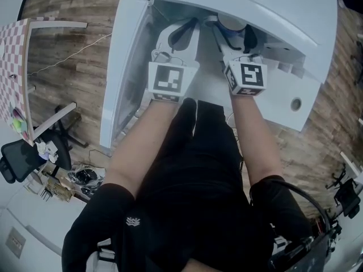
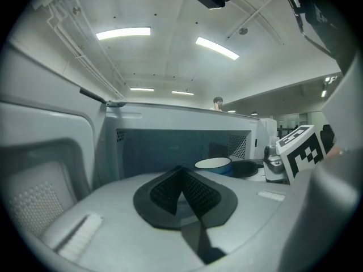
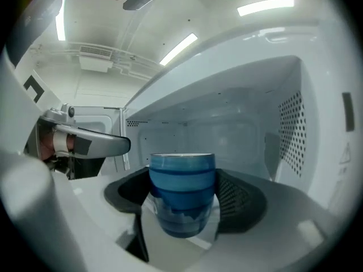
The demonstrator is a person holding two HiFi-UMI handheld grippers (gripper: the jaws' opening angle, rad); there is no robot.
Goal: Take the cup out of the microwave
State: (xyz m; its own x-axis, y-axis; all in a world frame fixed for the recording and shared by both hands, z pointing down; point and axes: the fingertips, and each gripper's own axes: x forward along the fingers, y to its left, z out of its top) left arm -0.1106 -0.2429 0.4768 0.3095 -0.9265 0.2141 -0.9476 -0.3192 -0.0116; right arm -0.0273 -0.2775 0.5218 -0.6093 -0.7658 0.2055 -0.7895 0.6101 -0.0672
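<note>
Slippage as the chief danger: cup (image 3: 182, 194) glazed, round-sided and narrowing toward its base, gripped only by two pads at mid-height, so liable to slide down or tip out with any loosening or jerk on the way out. Possibly liquid inside too, contents not visible from any view, hence a spill with any tilt. Second danger, a knock: cup partly under the top edge of the microwave (image 1: 272, 16) in the head view, so easily bumped on the upper lip of the opening if raised too much while drawn near. Same worry with the door (image 2: 45, 169), open at left. Third, a clash with the left claw (image 2: 182, 194), just left of the cup and near the right one inside the same opening; best held off to the left during withdrawal.

Right claw (image 3: 182, 204): spread to the cup's own width and clenched on it, dark ribbed pads (image 3: 241, 200) pressed against its left and right sides. Cannot tell whether raised clear of the cavity floor or resting on it.

Left claw: clenched, pads meeting in a point, nothing between them, touching nothing visible.

Cup toward the near part of the cavity, on its right side, with back wall and perforated right wall well behind it. Not yet outside, by the look of it.
</note>
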